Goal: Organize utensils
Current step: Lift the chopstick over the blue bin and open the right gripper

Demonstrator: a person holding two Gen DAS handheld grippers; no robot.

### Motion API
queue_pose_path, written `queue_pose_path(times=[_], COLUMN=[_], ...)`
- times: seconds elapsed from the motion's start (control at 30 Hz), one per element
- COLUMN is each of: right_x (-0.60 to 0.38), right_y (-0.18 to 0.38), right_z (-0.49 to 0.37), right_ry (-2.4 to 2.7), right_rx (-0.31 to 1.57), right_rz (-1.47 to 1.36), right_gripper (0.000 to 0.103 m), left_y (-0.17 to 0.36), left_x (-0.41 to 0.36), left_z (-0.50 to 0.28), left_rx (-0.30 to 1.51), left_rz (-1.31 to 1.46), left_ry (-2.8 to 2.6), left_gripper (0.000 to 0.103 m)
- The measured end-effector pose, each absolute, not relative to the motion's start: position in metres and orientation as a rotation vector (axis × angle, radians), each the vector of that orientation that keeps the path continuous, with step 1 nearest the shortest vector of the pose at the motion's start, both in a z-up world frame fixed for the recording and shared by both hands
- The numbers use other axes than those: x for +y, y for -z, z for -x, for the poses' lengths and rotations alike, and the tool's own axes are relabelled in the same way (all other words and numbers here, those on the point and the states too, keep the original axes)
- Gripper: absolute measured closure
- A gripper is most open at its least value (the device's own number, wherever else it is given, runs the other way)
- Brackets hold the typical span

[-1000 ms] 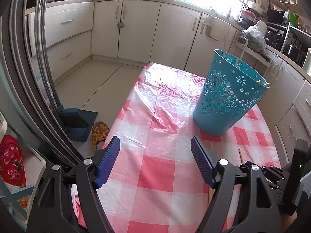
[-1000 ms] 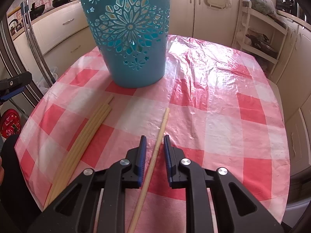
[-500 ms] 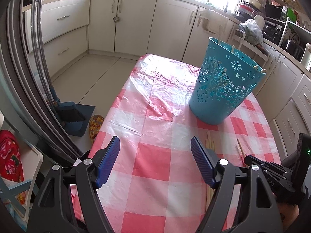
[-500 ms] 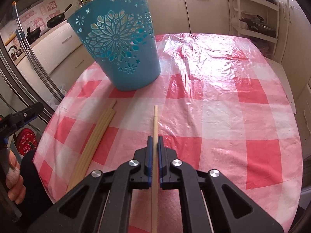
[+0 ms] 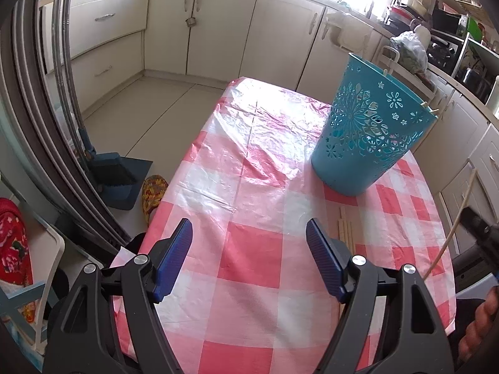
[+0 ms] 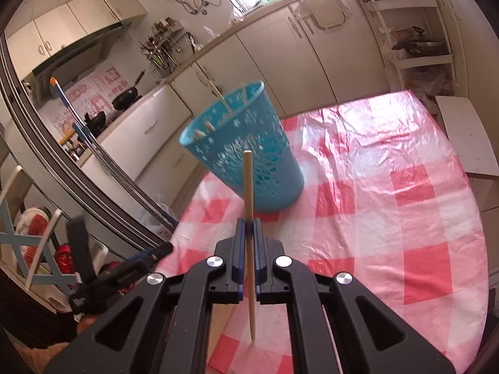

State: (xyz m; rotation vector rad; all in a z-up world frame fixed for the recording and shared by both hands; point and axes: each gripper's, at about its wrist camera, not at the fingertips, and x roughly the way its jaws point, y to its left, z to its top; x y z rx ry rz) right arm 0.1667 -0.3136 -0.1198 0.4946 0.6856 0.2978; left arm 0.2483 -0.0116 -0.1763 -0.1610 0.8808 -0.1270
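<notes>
Lifted off the checked tablecloth (image 6: 405, 187) since 0.5 s ago, 1 chopstick (image 6: 248, 187) sits pinched in the right gripper (image 6: 248, 233), frame centre, aimed toward the blue basket (image 6: 268, 168). Left gripper (image 5: 249, 249) hangs spread, empty; remaining chopsticks (image 5: 344, 227) lie lower right.

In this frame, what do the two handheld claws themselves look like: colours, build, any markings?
Both match: the left claw and the right claw have matte black plastic frames with triangular cut-outs, round silver screws at the joints, and flat blue ribbed pads on the fingers. No cables or readable markings show. A bare hand appears at the left view's edge; no sleeve is visible.
</notes>
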Motion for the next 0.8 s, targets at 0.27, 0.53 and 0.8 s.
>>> queue_pose_path(times=[0.27, 0.53, 0.8], right_x=[-0.320, -0.311, -0.304], right_y=[0.034, -0.019, -0.001], right_z=[-0.189, -0.226, -0.250], right_ry=[-0.402, -0.410, -0.346], right_rx=[0.456, 0.353, 0.462], right_rz=[-0.564, -0.491, -0.375], right_gripper=[0.098, 0.099, 0.099], left_y=[0.179, 0.175, 0.184], left_x=[-0.009, 0.005, 0.010], left_z=[-0.248, -0.253, -0.260], left_rx=[0.896, 0.892, 0.910], left_rz=[0.201, 0.254, 0.280], left_ry=[0.143, 0.143, 0.133], left_gripper=[0.031, 0.031, 0.031])
